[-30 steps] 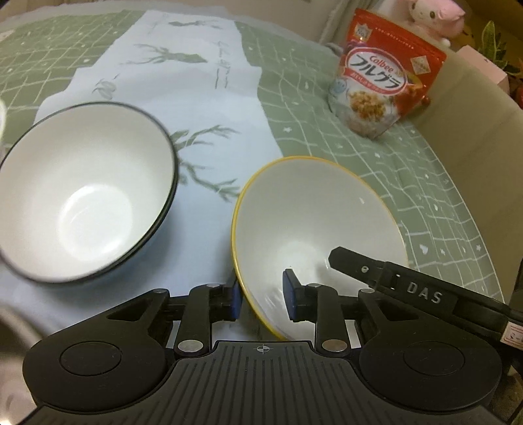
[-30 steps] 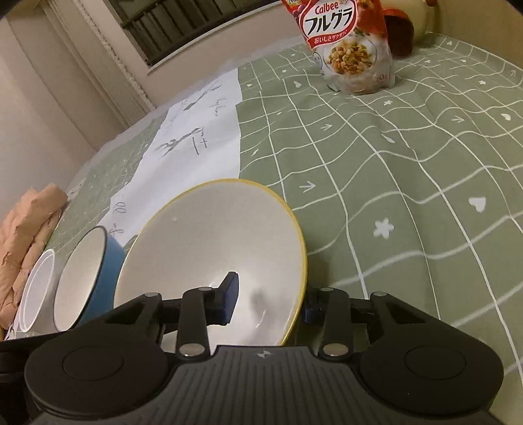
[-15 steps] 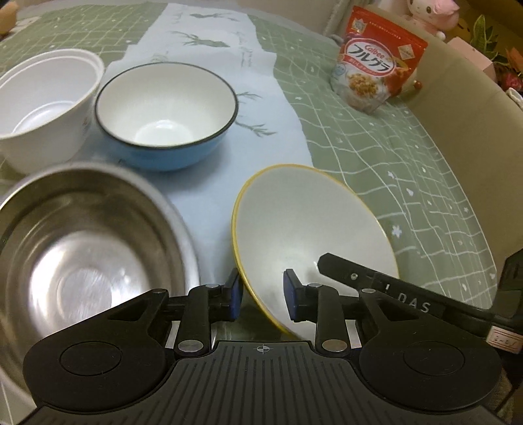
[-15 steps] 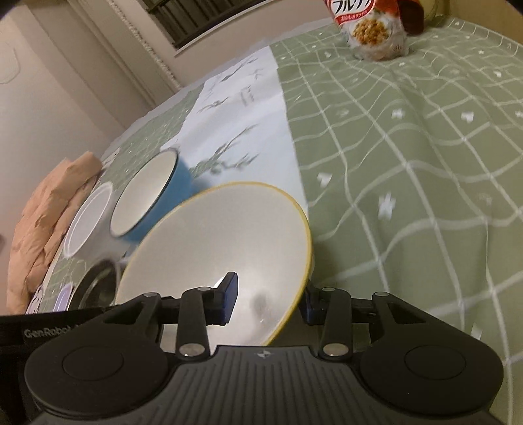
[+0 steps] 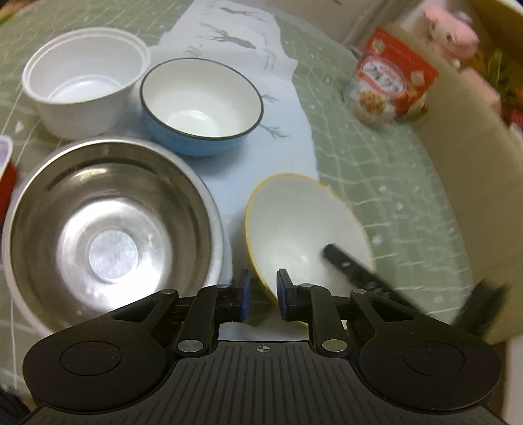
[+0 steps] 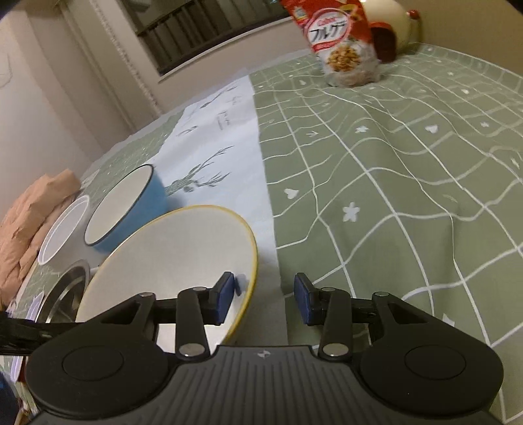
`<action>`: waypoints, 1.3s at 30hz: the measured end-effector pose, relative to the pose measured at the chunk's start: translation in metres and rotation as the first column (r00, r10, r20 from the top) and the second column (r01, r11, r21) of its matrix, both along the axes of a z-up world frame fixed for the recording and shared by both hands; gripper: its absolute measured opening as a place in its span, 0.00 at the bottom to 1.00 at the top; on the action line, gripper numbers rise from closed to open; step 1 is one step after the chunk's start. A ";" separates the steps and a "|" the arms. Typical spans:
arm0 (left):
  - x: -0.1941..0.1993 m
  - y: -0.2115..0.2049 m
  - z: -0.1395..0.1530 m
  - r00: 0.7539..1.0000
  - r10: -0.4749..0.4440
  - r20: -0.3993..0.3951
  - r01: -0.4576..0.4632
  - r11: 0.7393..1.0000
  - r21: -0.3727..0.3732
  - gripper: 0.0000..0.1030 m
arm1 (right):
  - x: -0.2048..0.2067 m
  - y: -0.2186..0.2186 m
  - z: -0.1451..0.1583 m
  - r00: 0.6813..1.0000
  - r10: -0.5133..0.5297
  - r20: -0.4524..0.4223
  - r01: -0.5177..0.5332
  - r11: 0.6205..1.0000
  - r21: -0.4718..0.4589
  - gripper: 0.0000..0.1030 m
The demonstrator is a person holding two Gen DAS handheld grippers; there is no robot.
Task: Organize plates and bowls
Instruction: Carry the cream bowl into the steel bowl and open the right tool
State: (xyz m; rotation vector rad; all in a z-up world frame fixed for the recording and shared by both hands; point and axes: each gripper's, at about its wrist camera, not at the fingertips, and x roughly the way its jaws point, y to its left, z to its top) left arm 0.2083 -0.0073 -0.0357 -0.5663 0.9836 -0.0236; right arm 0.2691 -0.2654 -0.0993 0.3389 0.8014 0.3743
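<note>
Left gripper (image 5: 260, 294) is what I see first: its blue pads sit close on either side of the near rim of the yellow-rimmed bowl (image 5: 294, 229), pinching that rim, and the bowl is tilted up on edge, its white inside turned toward the camera. From my right wrist view the right gripper (image 6: 264, 296) has its jaws spread wide; one pad lies over the inside of the same bowl (image 6: 170, 255) and the other is well clear of the rim on the outside, so it grips nothing. Just beside the held bowl, on its left, I see the steel bowl (image 5: 108, 235), wide and upright on the table (image 6: 392, 183). Beyond the steel bowl stands the blue bowl (image 5: 201, 104), white inside with a dark rim, resting on a pale runner with deer prints (image 5: 278, 108). To the left of the blue bowl, nearly touching it, is a white plastic bowl (image 5: 85, 94). Farther off, across the green checked cloth, I make out a red cereal bag (image 6: 343, 45) standing upright, and behind it in the left view a blurred pink plush toy (image 5: 451, 29).
</note>
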 end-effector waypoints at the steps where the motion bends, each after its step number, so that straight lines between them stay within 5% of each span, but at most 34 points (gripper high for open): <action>1: -0.002 0.002 0.006 1.000 -0.004 0.010 0.004 1.000 -0.020 0.19 | -0.001 -0.001 -0.002 1.000 -0.004 0.009 0.003 1.000 0.004 0.40; 10: -0.006 0.011 0.040 0.993 0.042 0.106 -0.018 0.975 -0.223 0.19 | 0.005 0.008 -0.019 0.997 -0.012 0.070 0.012 1.000 0.014 0.57; 19: 0.006 0.002 0.039 0.994 0.048 0.094 -0.026 0.973 -0.228 0.19 | 0.005 0.001 -0.022 0.998 -0.011 0.069 0.006 0.998 0.065 0.58; 30: -0.005 0.002 0.053 0.986 0.030 0.167 0.007 0.975 -0.222 0.19 | 0.004 0.000 -0.022 0.997 -0.013 0.072 0.007 0.997 0.074 0.58; 33: -0.001 0.011 0.044 0.982 0.028 0.189 0.008 0.982 -0.188 0.19 | 0.004 0.000 -0.022 0.997 -0.014 0.070 0.009 0.998 0.070 0.58; 39: 0.025 0.036 0.015 0.980 0.047 0.196 -0.054 0.998 0.032 0.19 | 0.002 0.010 -0.002 0.996 0.041 0.080 -0.037 0.998 -0.057 0.62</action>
